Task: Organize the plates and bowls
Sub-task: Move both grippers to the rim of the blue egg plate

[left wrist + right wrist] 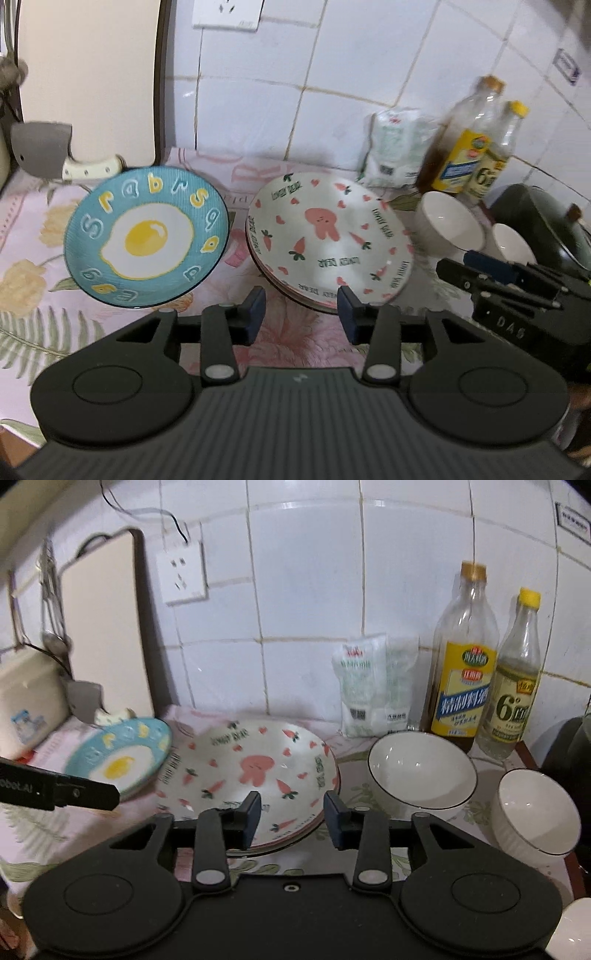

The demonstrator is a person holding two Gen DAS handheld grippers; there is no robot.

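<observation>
Fingers of the left gripper (301,314) stand apart with nothing between the blue pads; only the floral tablecloth (33,236) shows in the gap. Left gripper hovers above the counter, just in front of the gap between two plates. Fingers of the right gripper (292,819) are likewise parted and empty, hanging over the near rim of the rabbit plate (255,771) without touching it.

Blue fried-egg plate (146,236) lies flat on the cloth at the left, yellow letters round its rim. Just beside it, to the right, the rabbit plate, white with carrots and hearts, sits on top of a short stack; at least one more rim shows beneath it. The two plates are close; contact cannot be judged.

Right of the stack: a white bowl (421,770) with a dark rim line, upright. A second white bowl (535,812), ribbed outside, stands nearer the right edge, apart from the first.

Behind, against the tiled wall (306,590): a white salt bag (364,686), a cooking-wine bottle (463,661) with a yellow label, and a vinegar bottle (515,679) with a yellow cap, the two bottles side by side. A cleaver (40,151) with a cream handle leans by the upright cutting board (88,74) at far left. A dark pot (535,218) sits at the right edge in the left wrist view.
</observation>
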